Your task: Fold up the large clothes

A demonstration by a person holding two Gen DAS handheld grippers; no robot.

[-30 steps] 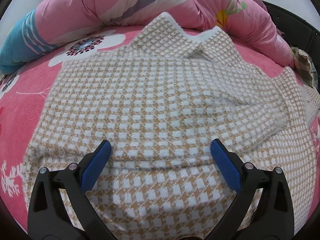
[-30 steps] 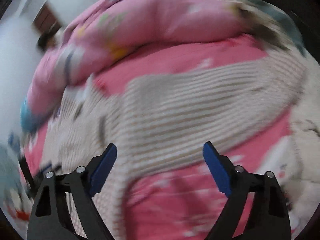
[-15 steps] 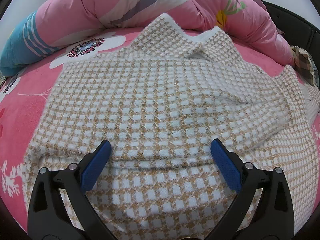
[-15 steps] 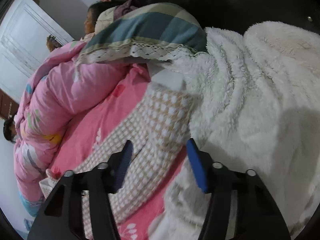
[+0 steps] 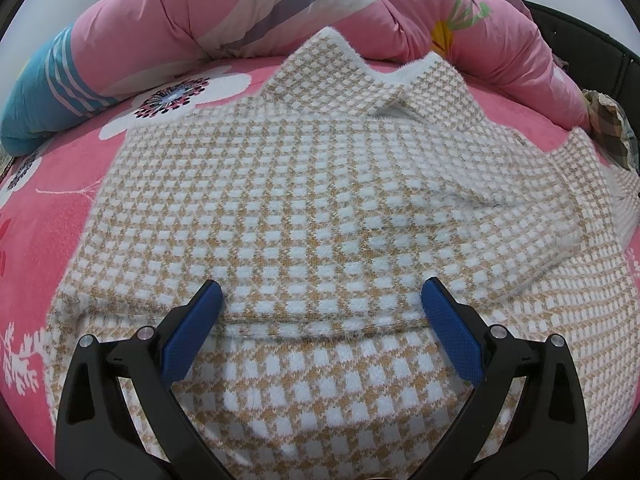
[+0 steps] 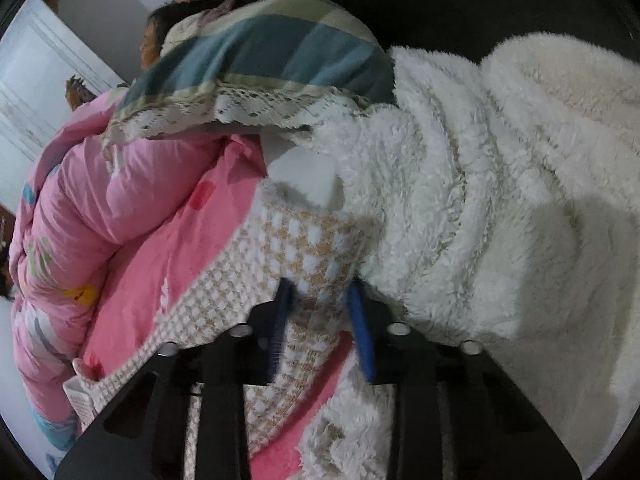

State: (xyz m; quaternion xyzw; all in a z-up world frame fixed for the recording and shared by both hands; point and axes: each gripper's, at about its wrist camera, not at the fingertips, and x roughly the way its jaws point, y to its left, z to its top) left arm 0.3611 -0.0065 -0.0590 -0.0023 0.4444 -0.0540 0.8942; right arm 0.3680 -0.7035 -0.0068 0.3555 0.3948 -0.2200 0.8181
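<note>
The checked sweater (image 5: 320, 208) lay spread on the pink bed (image 5: 44, 216), its collar toward twelve o'clock. The left tongs (image 5: 320, 304) hovered wide apart over its hem. The right tongs (image 6: 320, 296) were closing on a sleeve end (image 6: 304, 240), a white fleece blanket (image 6: 500, 200) at three o'clock.

We see a pink quilt (image 5: 248, 12), a white fleece blanket (image 6: 500, 200), and a plaid lace-edged cloth (image 6: 260, 64) on pink floral bedding (image 5: 44, 216).

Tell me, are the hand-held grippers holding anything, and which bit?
The right hand-held gripper is closing on the checked sweater's sleeve end, which lies between its jaws. The left hand-held gripper is open over the sweater, holding nothing.
</note>
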